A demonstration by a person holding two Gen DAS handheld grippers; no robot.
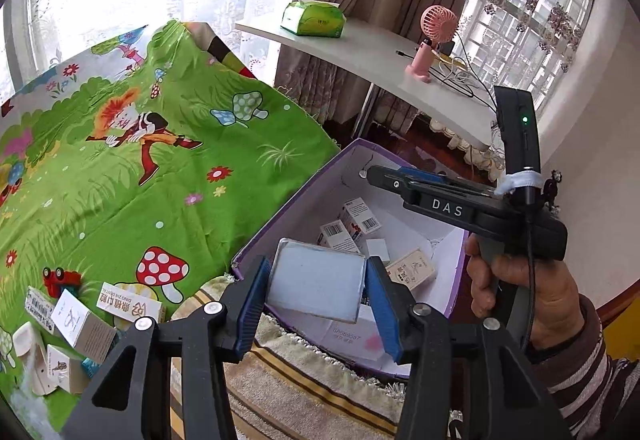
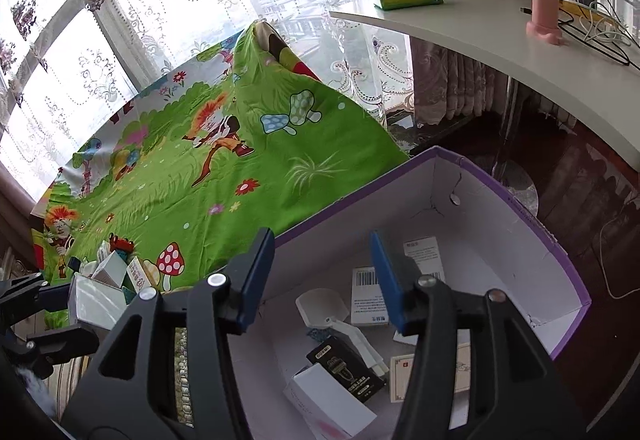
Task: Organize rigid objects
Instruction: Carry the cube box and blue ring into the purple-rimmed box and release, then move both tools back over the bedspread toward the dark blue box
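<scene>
My left gripper [image 1: 318, 294] is shut on a pale grey-blue box [image 1: 316, 286] and holds it over the near rim of the purple-edged cardboard bin [image 1: 280, 216]. The same box shows at the left of the right wrist view [image 2: 98, 302]. My right gripper [image 2: 324, 278] is open and empty above the bin [image 2: 520, 200]; its body [image 1: 460, 206] shows over the bin's far side. Several small boxes [image 2: 340, 368] lie inside the bin. More small boxes [image 1: 80, 320] lie on the green cartoon cloth [image 1: 160, 160] at the lower left.
A white curved desk [image 1: 380, 52] stands behind the bin with a green tissue pack [image 1: 314, 18], a pink fan [image 1: 430, 40] and cables. A striped towel [image 1: 300, 392] lies under the bin. Curtains and windows are behind.
</scene>
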